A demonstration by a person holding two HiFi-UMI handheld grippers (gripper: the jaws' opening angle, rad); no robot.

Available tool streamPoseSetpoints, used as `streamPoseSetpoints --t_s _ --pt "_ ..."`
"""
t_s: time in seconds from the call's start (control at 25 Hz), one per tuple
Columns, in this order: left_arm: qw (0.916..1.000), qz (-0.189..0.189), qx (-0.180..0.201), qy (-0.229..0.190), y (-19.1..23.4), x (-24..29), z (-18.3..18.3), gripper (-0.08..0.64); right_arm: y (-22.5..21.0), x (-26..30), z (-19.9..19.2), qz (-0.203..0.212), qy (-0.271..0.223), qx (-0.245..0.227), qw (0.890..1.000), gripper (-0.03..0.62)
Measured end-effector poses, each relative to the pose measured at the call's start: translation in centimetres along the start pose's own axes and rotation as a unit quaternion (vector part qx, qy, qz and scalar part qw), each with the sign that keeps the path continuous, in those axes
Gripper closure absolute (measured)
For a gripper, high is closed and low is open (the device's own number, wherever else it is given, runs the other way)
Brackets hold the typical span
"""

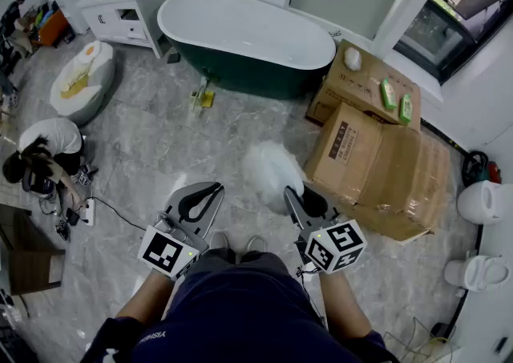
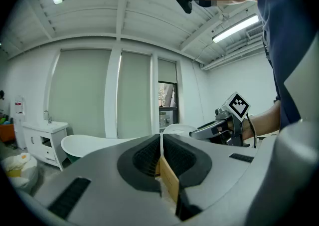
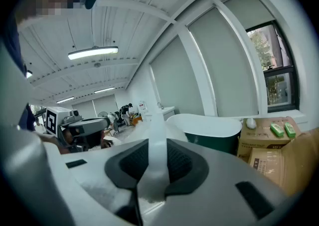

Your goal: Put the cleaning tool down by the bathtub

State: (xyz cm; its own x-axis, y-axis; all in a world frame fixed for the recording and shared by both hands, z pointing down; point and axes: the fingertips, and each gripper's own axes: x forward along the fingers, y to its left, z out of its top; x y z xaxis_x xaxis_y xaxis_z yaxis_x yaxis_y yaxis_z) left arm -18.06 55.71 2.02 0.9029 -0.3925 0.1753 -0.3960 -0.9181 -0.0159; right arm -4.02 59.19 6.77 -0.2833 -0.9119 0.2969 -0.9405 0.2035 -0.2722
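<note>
The cleaning tool is a fluffy white duster [image 1: 271, 166] with a white handle [image 3: 155, 156]. My right gripper [image 1: 293, 195] is shut on that handle, and the fluffy head sticks out ahead of the jaws over the marble floor. In the right gripper view the handle runs up between the pads of the right gripper [image 3: 155, 151]. My left gripper [image 1: 210, 191] hangs beside it, shut with nothing in it; its jaws meet in the left gripper view [image 2: 161, 142]. The white and dark green bathtub [image 1: 240, 33] stands well ahead, also seen from the grippers [image 2: 84, 145] [image 3: 209, 122].
Big cardboard boxes [image 1: 377, 165] lie right of the tub, one with green bottles [image 1: 389, 93] on it. A white cabinet [image 1: 128, 1] and an egg-print cushion [image 1: 80, 77] are at the far left. A person crouches at the left [image 1: 44, 149]. Toilets [image 1: 481, 201] stand right.
</note>
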Motion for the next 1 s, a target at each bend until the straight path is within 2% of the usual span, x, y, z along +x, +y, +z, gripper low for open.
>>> streamPoseSetpoints --t_s 0.44,1.0 --pt "0.9999 -0.002 -0.005 0.013 -0.8 0.3 -0.8 0.517 0.0 -0.3 -0.3 0.002 -0.001 -0.011 1.0 0.503" --pt "1.0 -0.003 -0.007 0.005 -1.9 1.3 -0.6 0.517 -1.3 -1.3 -0.8 0.0 0.003 -0.005 1.0 0.505"
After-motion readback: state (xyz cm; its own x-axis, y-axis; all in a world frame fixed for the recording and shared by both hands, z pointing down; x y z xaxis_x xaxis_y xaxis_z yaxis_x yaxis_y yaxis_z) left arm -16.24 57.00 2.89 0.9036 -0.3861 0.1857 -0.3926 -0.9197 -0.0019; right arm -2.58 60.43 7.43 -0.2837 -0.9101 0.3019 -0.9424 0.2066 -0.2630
